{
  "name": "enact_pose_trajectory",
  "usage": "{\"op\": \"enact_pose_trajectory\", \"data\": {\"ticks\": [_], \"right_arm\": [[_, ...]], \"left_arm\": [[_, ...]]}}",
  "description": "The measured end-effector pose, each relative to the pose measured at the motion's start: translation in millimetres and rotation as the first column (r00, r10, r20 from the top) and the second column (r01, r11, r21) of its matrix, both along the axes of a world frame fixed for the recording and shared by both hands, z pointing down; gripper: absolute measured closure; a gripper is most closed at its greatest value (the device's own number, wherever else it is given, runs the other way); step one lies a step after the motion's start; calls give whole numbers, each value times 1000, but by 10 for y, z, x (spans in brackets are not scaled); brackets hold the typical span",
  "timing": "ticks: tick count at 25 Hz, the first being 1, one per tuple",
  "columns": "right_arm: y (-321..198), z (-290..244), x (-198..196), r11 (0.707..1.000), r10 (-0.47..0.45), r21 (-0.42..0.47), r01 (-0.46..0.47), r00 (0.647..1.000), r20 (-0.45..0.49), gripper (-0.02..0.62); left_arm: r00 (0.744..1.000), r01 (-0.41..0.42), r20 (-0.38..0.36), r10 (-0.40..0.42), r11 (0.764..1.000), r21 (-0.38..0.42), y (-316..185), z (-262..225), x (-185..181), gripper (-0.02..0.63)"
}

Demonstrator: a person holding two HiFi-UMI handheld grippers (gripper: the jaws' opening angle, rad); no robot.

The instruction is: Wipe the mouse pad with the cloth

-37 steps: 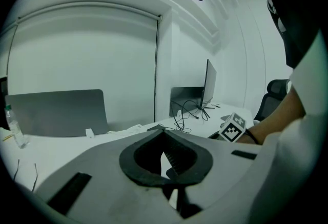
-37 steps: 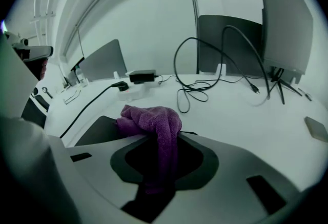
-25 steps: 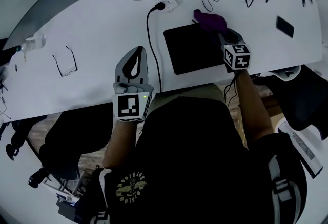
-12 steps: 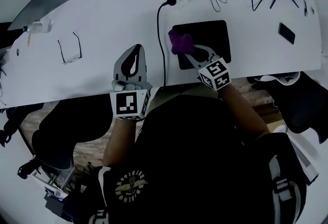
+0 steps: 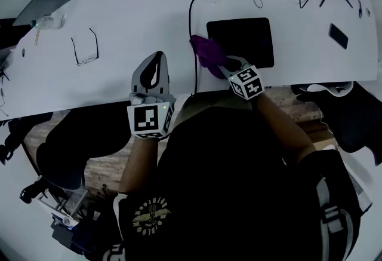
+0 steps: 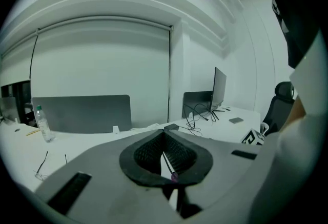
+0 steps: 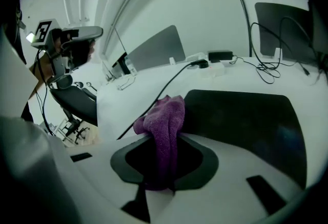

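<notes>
Right gripper (image 5: 222, 64): clamped shut on the purple cloth (image 5: 208, 51).
Cloth: pressed onto the black mouse pad (image 5: 245, 39) at its 8 o'clock corner, partly spilled onto the white table (image 5: 119, 21).
Left gripper (image 5: 157, 58): jaws pressed together, nothing pinched; held over the table's near edge, at 9 o'clock from the cloth.
Cable (image 5: 191, 18): laid between both grippers, just beside the cloth.

The pad (image 5: 245, 42) lies near the tabletop's (image 5: 131, 21) front edge, right of centre. The cloth (image 5: 208, 52) overlaps its left edge, between the right gripper's (image 5: 225, 64) jaws. Just left, a cable (image 5: 193, 39) runs from the back edge to the front. Left of that sits the left gripper (image 5: 156, 60), then the glasses (image 5: 85, 48). A phone (image 5: 338, 36) lies towards the right end.
</notes>
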State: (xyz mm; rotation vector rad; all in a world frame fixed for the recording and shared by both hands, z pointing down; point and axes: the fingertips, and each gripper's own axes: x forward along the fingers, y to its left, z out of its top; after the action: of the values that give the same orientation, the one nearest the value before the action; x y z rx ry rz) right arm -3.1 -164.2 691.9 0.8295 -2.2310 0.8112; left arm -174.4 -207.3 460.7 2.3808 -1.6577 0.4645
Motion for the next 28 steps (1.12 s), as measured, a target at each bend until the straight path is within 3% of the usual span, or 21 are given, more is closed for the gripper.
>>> {"op": "enact_pose_trajectory", "data": {"ticks": [15, 28], "right_arm": [[-134, 112, 1202, 978, 206, 37, -203, 967, -147, 505], [-189, 143, 2230, 934, 356, 83, -347, 892, -278, 505]], "left_arm": [[996, -87, 26, 86, 996, 23, -135, -136, 324, 604], [998, -40, 46, 35, 995, 96, -325, -517, 217, 604]]}}
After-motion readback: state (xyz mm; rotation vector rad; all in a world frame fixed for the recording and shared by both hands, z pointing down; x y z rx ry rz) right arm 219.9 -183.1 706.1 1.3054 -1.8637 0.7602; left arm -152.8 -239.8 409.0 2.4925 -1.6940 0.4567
